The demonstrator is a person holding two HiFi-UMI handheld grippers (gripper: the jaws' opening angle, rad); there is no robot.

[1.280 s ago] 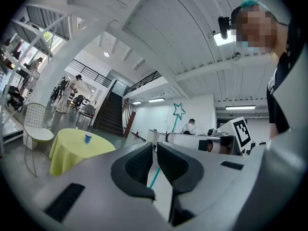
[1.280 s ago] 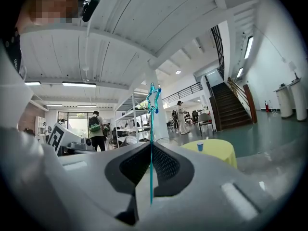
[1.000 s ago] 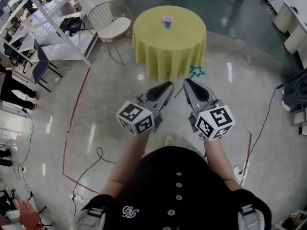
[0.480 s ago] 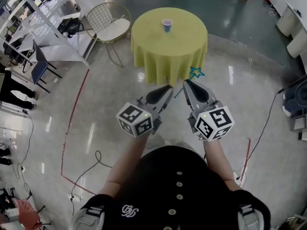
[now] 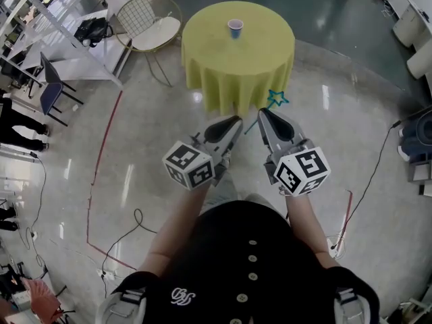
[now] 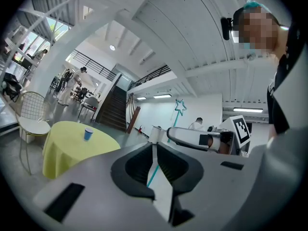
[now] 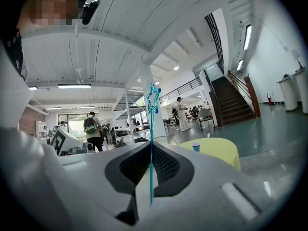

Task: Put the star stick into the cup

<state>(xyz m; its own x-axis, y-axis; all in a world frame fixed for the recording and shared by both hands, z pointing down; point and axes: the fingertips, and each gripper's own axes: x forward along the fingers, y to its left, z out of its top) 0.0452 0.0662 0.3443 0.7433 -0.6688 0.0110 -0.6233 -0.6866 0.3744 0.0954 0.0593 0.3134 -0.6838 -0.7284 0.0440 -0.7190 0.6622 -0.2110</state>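
A blue cup (image 5: pixel 235 26) stands on the round table with a yellow cloth (image 5: pixel 237 66), ahead of me. My right gripper (image 5: pixel 262 113) is shut on the thin teal star stick (image 5: pixel 276 98), whose star end points up toward the table. In the right gripper view the stick (image 7: pixel 151 167) rises from between the pressed jaws of the gripper (image 7: pixel 151 146), with the star (image 7: pixel 153 99) above and the cup (image 7: pixel 195 147) far off. My left gripper (image 5: pixel 235 119) is beside it, shut and empty (image 6: pixel 154 146). The left gripper view shows the cup (image 6: pixel 88 134) and the star (image 6: pixel 180 106).
A wire chair (image 5: pixel 152 29) stands left of the table. Red tape (image 5: pixel 101 160) and cables (image 5: pixel 138 218) lie on the glossy floor. Shelving and desks with chairs (image 5: pixel 47 79) line the left, white bins (image 5: pixel 405 25) the far right. People stand in the background.
The table and cup have drawn a little nearer and larger in the head view. Both grippers kept their place side by side, the right one still holding the stick.
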